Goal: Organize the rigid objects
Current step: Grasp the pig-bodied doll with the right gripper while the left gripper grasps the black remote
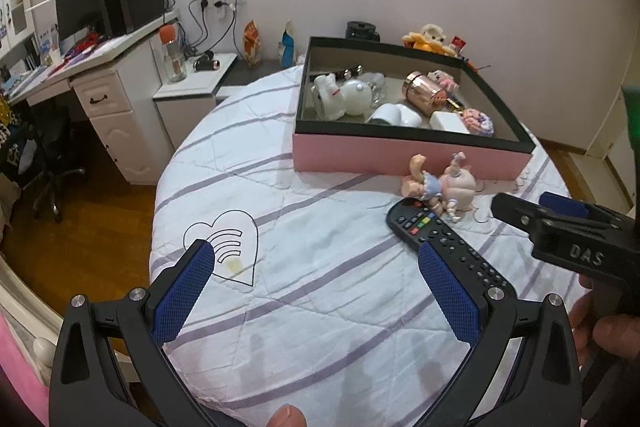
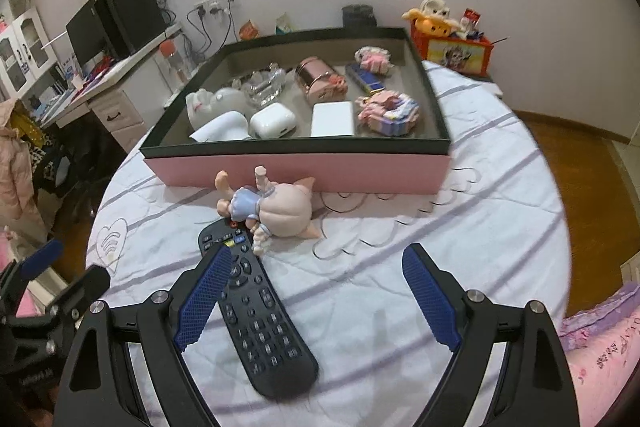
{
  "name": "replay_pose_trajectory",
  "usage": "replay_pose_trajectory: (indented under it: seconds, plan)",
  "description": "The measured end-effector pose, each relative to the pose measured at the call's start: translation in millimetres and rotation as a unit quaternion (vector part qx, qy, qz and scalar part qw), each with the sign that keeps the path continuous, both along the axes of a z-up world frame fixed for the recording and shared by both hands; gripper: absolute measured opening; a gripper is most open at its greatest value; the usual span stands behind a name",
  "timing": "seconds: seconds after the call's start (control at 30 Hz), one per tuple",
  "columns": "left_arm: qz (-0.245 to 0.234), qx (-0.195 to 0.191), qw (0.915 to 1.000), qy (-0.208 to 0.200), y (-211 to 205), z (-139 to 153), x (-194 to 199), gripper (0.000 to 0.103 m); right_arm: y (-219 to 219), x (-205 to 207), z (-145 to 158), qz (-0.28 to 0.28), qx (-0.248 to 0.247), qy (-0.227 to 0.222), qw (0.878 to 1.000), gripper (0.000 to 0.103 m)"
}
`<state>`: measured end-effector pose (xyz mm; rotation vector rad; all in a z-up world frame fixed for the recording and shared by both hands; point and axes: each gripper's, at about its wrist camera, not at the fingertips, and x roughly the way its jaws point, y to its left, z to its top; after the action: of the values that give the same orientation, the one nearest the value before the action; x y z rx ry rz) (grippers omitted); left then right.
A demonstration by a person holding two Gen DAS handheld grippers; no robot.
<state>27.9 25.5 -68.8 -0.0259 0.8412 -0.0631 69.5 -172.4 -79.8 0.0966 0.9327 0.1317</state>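
A black remote control lies on the striped bedcover, its far end against a pink doll in a blue dress that lies in front of the pink box. My right gripper hovers open over the remote; its left pad overlaps the remote's left edge, and whether it touches is unclear. My left gripper is open above bare bedcover, with the remote and doll to its right. The box holds several items: white cases, a rose-gold tin, figurines.
A white desk with a monitor and speakers stands at the left, a nightstand beside it. An orange toy box sits behind the pink box. Wooden floor lies left and right of the bed. The right gripper's body enters the left wrist view.
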Motion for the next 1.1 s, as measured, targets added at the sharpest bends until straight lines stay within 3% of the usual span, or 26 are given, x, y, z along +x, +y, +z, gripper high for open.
replay_pose_trajectory:
  seconds: [0.5,0.63,0.67,0.73,0.77,0.8,1.1]
  plan:
    - [0.012,0.01,0.9998,0.016,9,-14,28,0.103,30,67,-40,0.028,0.031,0.052,0.998,0.09]
    - [0.011,0.01,0.9997,0.021,9,-17,32,0.103,42,70,-45,0.045,0.01,0.05,0.998,0.093]
    - [0.011,0.01,0.9997,0.022,9,-18,32,0.103,43,69,-45,0.048,0.01,0.047,0.998,0.092]
    - [0.01,0.008,0.9996,0.024,8,-19,34,0.103,42,65,-43,0.061,0.025,0.042,0.997,0.079]
    - [0.01,0.006,0.9996,0.026,8,-20,34,0.103,42,64,-41,0.072,0.037,0.04,0.996,0.06]
    - [0.008,0.004,0.9996,0.028,7,-21,35,0.103,44,64,-40,0.079,0.043,0.041,0.995,0.048]
    - [0.002,0.003,0.9995,0.031,0,-21,28,0.103,30,46,-31,0.076,0.059,0.026,0.995,0.048]
